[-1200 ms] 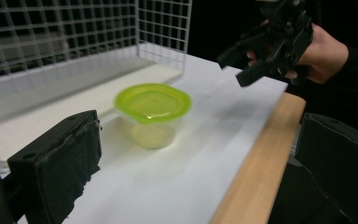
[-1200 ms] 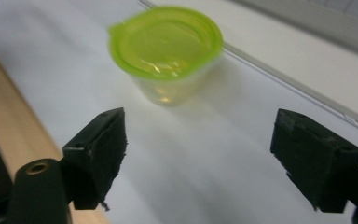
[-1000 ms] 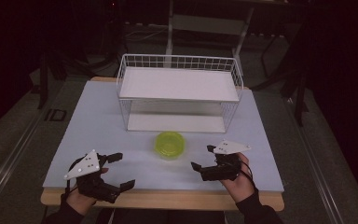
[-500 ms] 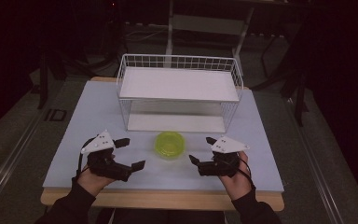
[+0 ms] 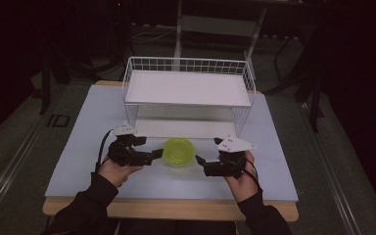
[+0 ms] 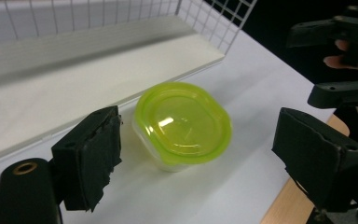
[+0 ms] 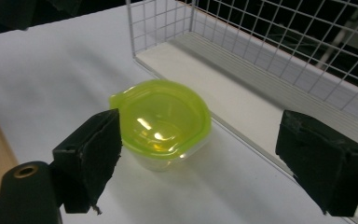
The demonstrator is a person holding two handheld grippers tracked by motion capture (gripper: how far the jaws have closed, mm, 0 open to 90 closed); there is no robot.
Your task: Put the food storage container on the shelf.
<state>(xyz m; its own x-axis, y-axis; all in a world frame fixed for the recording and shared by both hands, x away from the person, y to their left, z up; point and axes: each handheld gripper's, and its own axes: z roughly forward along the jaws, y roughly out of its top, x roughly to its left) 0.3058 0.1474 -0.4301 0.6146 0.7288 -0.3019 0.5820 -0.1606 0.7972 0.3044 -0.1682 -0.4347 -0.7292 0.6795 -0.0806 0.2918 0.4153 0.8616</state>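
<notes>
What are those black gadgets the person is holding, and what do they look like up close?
Each hand holds a black two-jaw gripper: the left gripper and the right gripper. Each carries a pale three-cornered plate on top and trails a thin black cable. The jaws end in blocky black pads with rough, worn edges. The person wears dark long sleeves.

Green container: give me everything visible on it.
The green container is a small rounded-square tub, clear plastic body under a translucent lime-green lid with a domed centre and a small corner tab. The lid is on and it stands upright on the white table, just in front of the wire rack. Nothing touches it; the left gripper and right gripper flank it, jaws open.
</notes>
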